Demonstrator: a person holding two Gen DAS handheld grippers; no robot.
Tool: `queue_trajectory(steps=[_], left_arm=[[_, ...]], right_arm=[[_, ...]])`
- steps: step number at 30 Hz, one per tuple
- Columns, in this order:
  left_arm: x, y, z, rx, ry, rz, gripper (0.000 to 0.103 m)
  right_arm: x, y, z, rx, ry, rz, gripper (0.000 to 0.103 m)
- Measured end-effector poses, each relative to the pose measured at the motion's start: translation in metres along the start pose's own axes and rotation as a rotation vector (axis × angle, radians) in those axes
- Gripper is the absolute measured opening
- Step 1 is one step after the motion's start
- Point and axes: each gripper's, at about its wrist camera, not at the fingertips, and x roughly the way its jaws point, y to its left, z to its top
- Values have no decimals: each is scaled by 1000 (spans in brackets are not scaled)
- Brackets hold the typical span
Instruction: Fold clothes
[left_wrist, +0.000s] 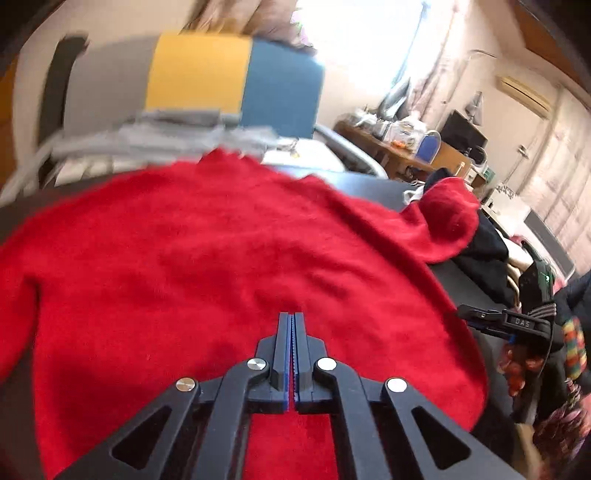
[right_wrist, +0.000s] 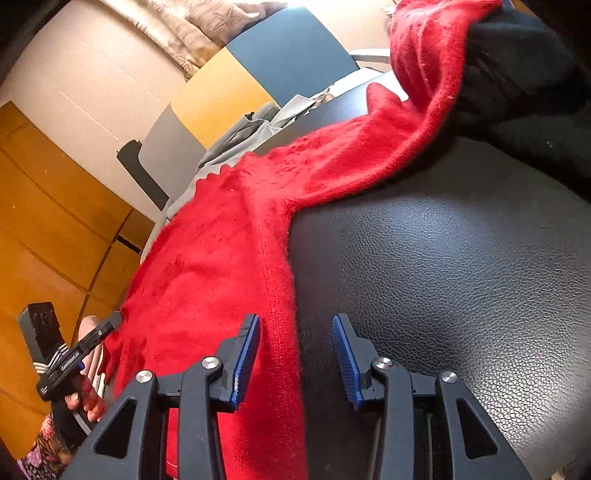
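A fuzzy red sweater (left_wrist: 207, 258) lies spread on a black leather-like tabletop (right_wrist: 443, 280). My left gripper (left_wrist: 293, 317) is over the sweater's body, its jaws pressed together. In the right wrist view its tip (right_wrist: 115, 319) meets the sweater's left edge, pinching the fabric there. My right gripper (right_wrist: 295, 326) is open low over the table. The sweater's (right_wrist: 221, 258) side edge runs between its blue pads (right_wrist: 245, 354), which do not press on it. One red sleeve (right_wrist: 417, 74) stretches up to the right onto dark clothes. The right gripper (left_wrist: 476, 315) also shows at the sweater's right edge.
A pile of black clothes (right_wrist: 517, 66) sits at the table's far right. Behind the table stands a chair with grey, yellow and blue panels (left_wrist: 199, 70), and grey garments (left_wrist: 166, 136) lie on it. A cluttered desk (left_wrist: 402, 140) stands further back. A hand (right_wrist: 88, 402) holds the left gripper.
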Motion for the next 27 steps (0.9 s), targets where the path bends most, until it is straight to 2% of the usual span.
queue_trajectory(steps=[1, 2, 3, 4, 6, 8, 9, 10, 12, 14, 15, 17, 19, 23, 27], left_arm=[[5, -2, -3, -14, 39, -38, 0], [9, -4, -6, -28, 77, -75, 6], [13, -8, -11, -39, 95, -109, 15], [17, -13, -15, -51, 112, -141, 28], [23, -20, -21, -78, 102, -170, 33], [30, -23, -23, -113, 109, -186, 50], [36, -25, -24, -121, 127, -187, 52], [41, -29, -26, -96, 135, -156, 52], [49, -38, -29, -49, 152, -98, 44], [48, -38, -27, -61, 154, -88, 5], [47, -38, -26, -69, 153, -86, 5], [33, -32, -21, -116, 98, -137, 4], [15, -32, -13, -99, 51, -138, 2], [-4, -24, -6, -52, 16, -76, 2], [-2, 4, -16, -108, 38, -33, 2]], right_arm=[[0, -1, 0, 10, -3, 5, 42], [0, -3, 0, 21, -5, 11, 42], [0, -5, -1, 33, -9, 20, 42], [0, -7, -1, 43, -12, 27, 42], [0, -8, -2, 58, -17, 38, 42], [0, -8, -3, 58, -21, 36, 42], [0, -6, -4, 53, -22, 30, 42], [0, -5, -4, 43, -24, 22, 42], [0, -1, -5, 24, -28, 4, 42], [0, 2, -6, 7, -33, -12, 43], [1, 3, -7, 0, -36, -18, 43], [1, 4, -7, -11, -40, -29, 43], [1, 5, -8, -23, -42, -37, 43], [2, 5, -9, -38, -46, -40, 43], [2, 4, -10, -33, -47, -35, 43]])
